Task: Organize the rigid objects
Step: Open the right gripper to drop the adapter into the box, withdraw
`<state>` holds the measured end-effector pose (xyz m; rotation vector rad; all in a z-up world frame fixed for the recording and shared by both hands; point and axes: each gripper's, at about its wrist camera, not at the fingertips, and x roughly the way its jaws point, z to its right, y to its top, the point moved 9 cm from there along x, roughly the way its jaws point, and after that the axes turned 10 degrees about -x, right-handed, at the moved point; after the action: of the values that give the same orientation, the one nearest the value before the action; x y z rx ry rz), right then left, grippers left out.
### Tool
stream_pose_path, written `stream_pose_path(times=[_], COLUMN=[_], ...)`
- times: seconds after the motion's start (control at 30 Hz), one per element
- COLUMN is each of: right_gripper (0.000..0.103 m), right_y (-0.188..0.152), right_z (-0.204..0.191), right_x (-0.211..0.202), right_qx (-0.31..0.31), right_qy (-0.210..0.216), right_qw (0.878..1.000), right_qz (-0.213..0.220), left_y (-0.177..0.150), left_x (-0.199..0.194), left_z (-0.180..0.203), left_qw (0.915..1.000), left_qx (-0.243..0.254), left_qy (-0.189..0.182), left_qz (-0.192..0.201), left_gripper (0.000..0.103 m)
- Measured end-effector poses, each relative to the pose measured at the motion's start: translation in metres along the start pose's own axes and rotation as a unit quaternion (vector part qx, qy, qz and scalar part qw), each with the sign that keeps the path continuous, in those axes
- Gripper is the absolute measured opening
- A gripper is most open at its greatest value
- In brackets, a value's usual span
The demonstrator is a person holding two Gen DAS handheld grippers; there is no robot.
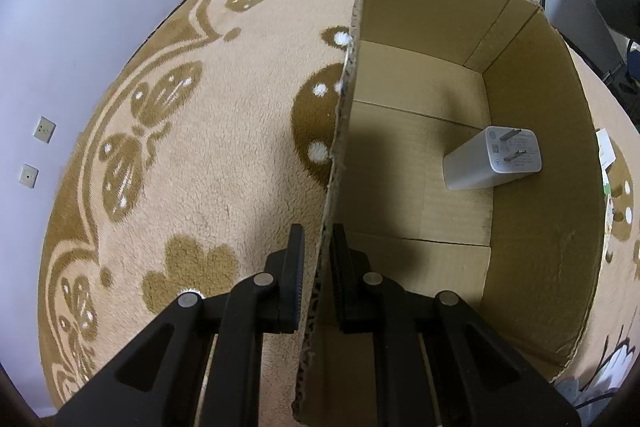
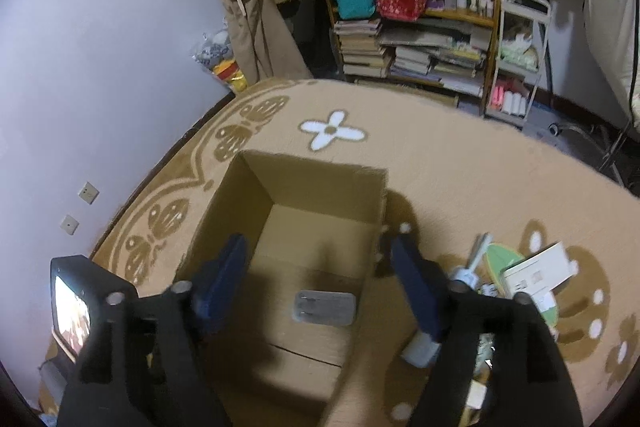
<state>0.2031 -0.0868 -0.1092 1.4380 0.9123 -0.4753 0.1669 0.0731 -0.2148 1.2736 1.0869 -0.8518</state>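
Observation:
An open cardboard box (image 1: 540, 187) stands on the patterned carpet. My left gripper (image 1: 318, 233) is shut on the top edge of the box's left wall, which runs between its two fingers. A white plug charger (image 1: 492, 159) lies on the box floor near the right wall, prongs facing up. In the right wrist view the same charger (image 2: 325, 308) lies flat in the box (image 2: 224, 211). My right gripper (image 2: 318, 247) hangs open above it, its jaws wide apart with nothing between them.
Right of the box lies a pile of loose items: a toothbrush-like stick (image 2: 476, 259), a green piece (image 2: 506, 257), a white carton (image 2: 538, 271). A bookshelf (image 2: 416, 59) and a white cart (image 2: 520, 55) stand beyond the carpet. The purple wall (image 2: 100, 67) is at left.

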Motion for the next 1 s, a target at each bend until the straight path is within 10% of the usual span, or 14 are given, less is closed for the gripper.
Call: stream_pose_path(times=[1.0], right_gripper=[0.093], right_y=[-0.093], right_z=[0.163], right_x=[-0.026], right_qx=[0.105], right_qy=[-0.105], right_qw=[0.988], right_qz=[-0.039], left_y=[0.000], left_x=[-0.005], left_z=[-0.004], left_qw=[1.0000], left_qx=[-0.002], left_qy=[-0.001], left_qz=[0.003], left_gripper=[0.013])
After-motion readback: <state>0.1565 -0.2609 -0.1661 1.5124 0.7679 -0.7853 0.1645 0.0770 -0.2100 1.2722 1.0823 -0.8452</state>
